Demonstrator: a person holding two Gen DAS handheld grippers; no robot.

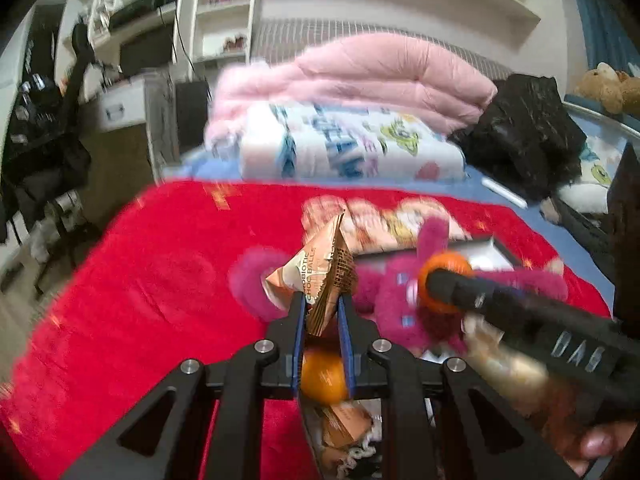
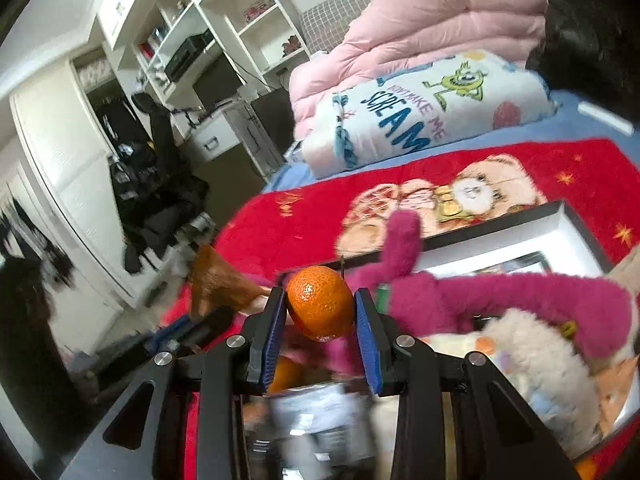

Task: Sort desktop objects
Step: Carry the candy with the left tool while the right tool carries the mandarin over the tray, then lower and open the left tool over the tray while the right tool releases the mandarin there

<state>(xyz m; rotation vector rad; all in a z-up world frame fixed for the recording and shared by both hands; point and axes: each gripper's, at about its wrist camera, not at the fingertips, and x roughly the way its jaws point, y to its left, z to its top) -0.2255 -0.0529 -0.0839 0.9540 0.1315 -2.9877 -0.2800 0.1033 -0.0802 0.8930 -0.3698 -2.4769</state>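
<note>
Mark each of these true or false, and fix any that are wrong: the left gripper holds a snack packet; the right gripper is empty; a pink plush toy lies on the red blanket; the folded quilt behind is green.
1. The left gripper holds a snack packet. True.
2. The right gripper is empty. False: it is shut on an orange.
3. A pink plush toy lies on the red blanket. True.
4. The folded quilt behind is green. False: it is pink.

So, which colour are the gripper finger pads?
Blue pads, clearest in the right wrist view.
</note>
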